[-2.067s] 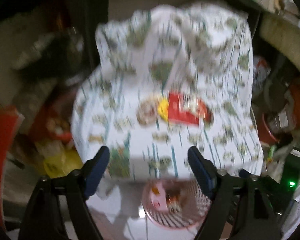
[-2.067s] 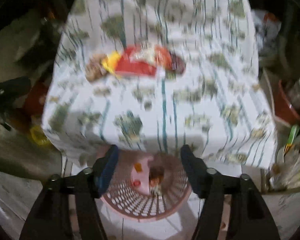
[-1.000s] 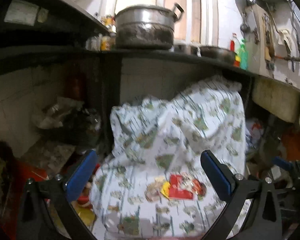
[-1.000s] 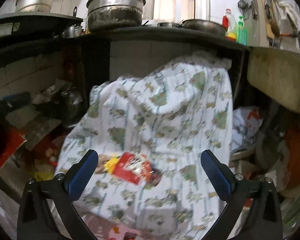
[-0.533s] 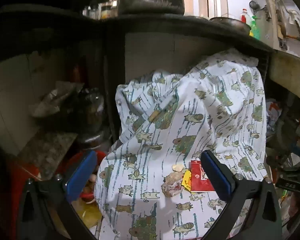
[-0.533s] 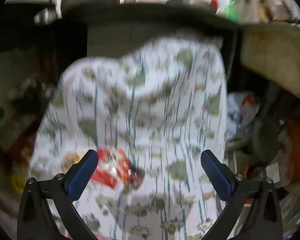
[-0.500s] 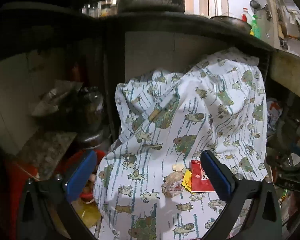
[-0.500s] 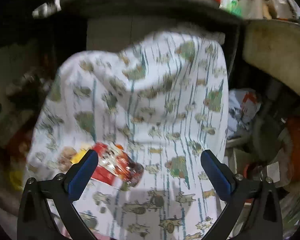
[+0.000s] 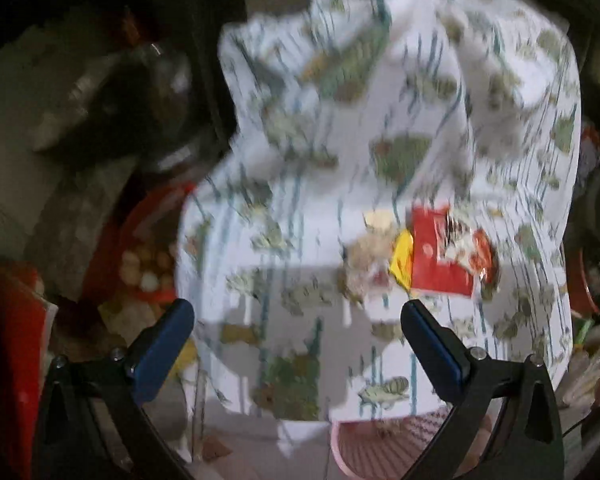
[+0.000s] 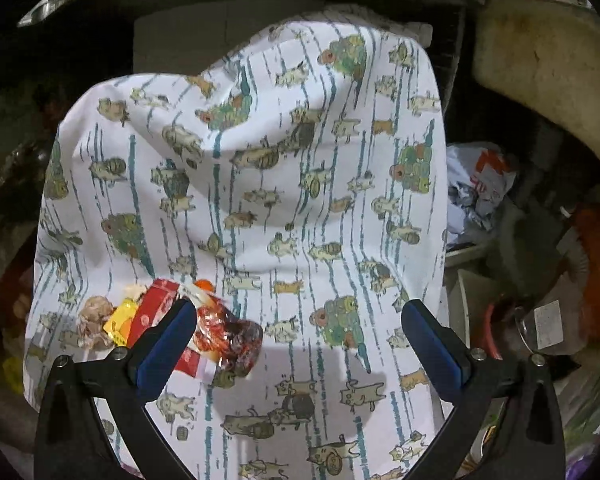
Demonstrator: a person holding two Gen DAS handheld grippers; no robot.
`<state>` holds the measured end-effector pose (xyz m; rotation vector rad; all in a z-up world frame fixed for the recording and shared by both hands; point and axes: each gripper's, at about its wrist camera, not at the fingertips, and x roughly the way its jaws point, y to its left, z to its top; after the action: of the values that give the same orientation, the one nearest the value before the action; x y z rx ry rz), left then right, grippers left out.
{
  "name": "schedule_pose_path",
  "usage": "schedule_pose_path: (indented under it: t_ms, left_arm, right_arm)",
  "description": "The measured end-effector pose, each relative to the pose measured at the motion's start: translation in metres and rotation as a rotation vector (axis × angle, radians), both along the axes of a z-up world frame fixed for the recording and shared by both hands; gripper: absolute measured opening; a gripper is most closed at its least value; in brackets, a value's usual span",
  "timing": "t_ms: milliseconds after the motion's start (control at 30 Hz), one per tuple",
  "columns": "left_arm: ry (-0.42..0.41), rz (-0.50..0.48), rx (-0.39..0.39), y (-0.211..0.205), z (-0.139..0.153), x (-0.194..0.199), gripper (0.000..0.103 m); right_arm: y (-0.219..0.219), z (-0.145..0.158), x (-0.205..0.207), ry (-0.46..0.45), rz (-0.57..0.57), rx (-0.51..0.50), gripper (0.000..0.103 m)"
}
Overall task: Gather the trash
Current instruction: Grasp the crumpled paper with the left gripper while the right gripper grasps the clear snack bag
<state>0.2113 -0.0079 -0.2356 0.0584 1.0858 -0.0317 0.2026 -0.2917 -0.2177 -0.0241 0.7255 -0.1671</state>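
Both grippers were spread wide and held nothing. The left gripper [image 9: 298, 332] hung above a patterned cloth [image 9: 400, 168] draped over a bulky form beneath a dark shelf; this view was motion-blurred. A red snack wrapper [image 9: 444, 256] lay on the cloth beside a yellow scrap [image 9: 403, 258] and a crumpled pale wad [image 9: 366, 256], just beyond the left gripper's right finger. A pink perforated basket [image 9: 384, 444] stood below the cloth's front edge. In the right wrist view, the right gripper [image 10: 298, 332] faced the cloth [image 10: 300, 184], its left finger overlapping the wrapper [image 10: 156, 312].
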Motion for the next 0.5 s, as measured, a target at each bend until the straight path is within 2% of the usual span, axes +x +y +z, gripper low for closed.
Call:
schedule_pose_path:
  t_ms: [133,300,333,367,500]
  left_arm:
    - [0.097,-0.026,-0.109,-0.012,-0.021,0.021,0.103]
    - [0.109,-0.12,-0.078,-0.032,-0.032,0.056,0.097]
    - [0.116,-0.133,-0.07,-0.033,-0.038,0.063,0.091]
    - [0.137,-0.122,-0.067,-0.031,-0.044,0.07,0.079]
    - [0.218,-0.049,-0.193,-0.017,-0.067,0.089,0.072]
  right_arm:
    - [-0.005,-0.01,0.004,0.05,-0.009,0.012,0.103]
    - [-0.016,-0.014,0.006,0.076,-0.029,0.036,0.103]
    - [-0.018,-0.014,0.005,0.079,-0.031,0.045,0.103]
    - [-0.019,-0.014,0.005,0.082,-0.03,0.048,0.103]
    - [-0.02,-0.019,0.007,0.093,-0.027,0.021,0.103]
